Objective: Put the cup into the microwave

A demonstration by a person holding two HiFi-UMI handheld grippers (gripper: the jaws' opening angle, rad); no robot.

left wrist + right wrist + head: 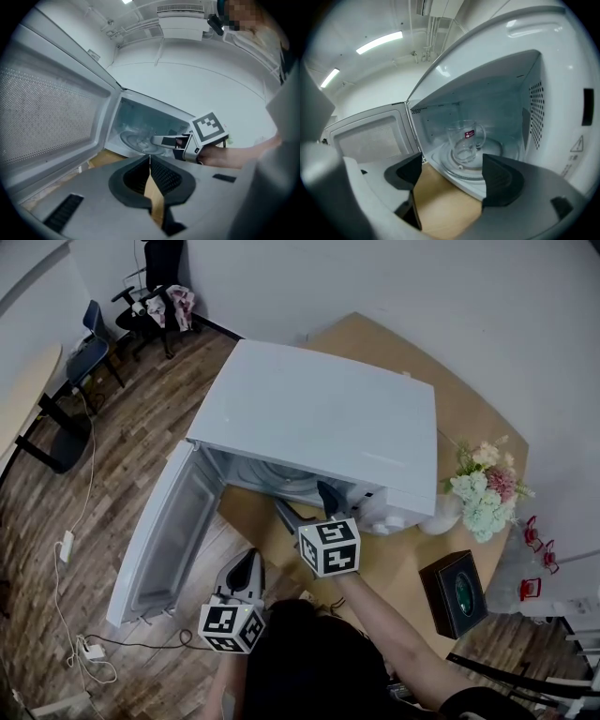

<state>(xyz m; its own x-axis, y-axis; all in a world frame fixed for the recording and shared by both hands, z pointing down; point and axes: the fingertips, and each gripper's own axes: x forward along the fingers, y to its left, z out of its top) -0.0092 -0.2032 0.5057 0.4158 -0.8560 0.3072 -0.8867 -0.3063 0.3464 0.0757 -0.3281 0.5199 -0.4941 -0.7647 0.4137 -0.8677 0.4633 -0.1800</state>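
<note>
**Cup location.** The clear glass cup (465, 139) stands upright on the turntable (490, 157) inside the microwave (319, 413), with its handle towards the right wall. From this layout the placing step looks complete. Closing the door (161, 535) looks like the step not yet done.

**Right claw** (452, 171). The jaws are spread wide and carry nothing. The claw sits at the cavity mouth, above the desk (398, 563), apart from the cup. This spread suits a release. The jaws frame the cup in the right gripper view but touch nothing.

**Left claw** (150, 161). The jaws are pressed together with nothing pinched between them. The claw hangs low near the open door and out of the opening, probably so that it can push the door.

**Door.** The door is swung fully left, which leaves the cavity unobstructed.

**Limits of view.**
- In the head view the microwave top covers the cavity, so the cup does not show.
- In the left gripper view the cup cannot be separated from the glare on the turntable.
- The red label on the cup is too small to read.
- The control panel is cut off at the frame edge in the right gripper view.
</note>
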